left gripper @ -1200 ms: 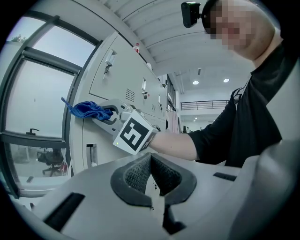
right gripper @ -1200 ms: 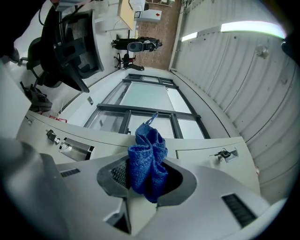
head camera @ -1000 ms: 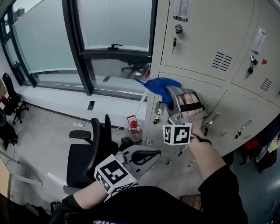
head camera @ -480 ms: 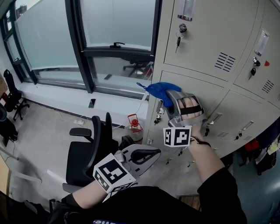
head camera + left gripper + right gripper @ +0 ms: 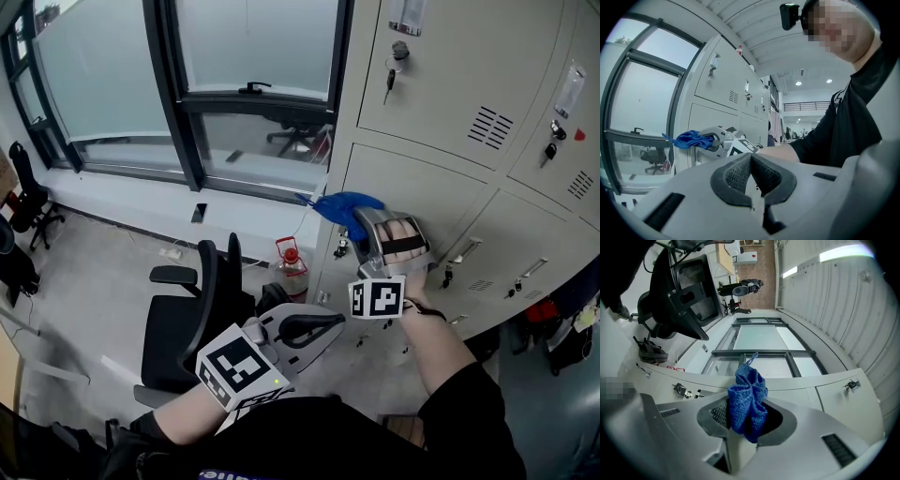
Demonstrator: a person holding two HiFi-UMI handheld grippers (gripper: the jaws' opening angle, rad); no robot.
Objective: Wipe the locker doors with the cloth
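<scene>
Your right gripper (image 5: 749, 420) is clamped on the blue cloth (image 5: 747, 401). The cloth is bunched with its long axis running along the jaws, and it pokes out ahead of the fingertips with its thin end pointing furthest forward. Just ahead of that gripper, the cloth's free end sits at the edge of a locker door (image 5: 427, 192), though contact cannot be told. Your left gripper (image 5: 317, 334) hangs low, well behind the right one, jaws pressed together on nothing.
</scene>
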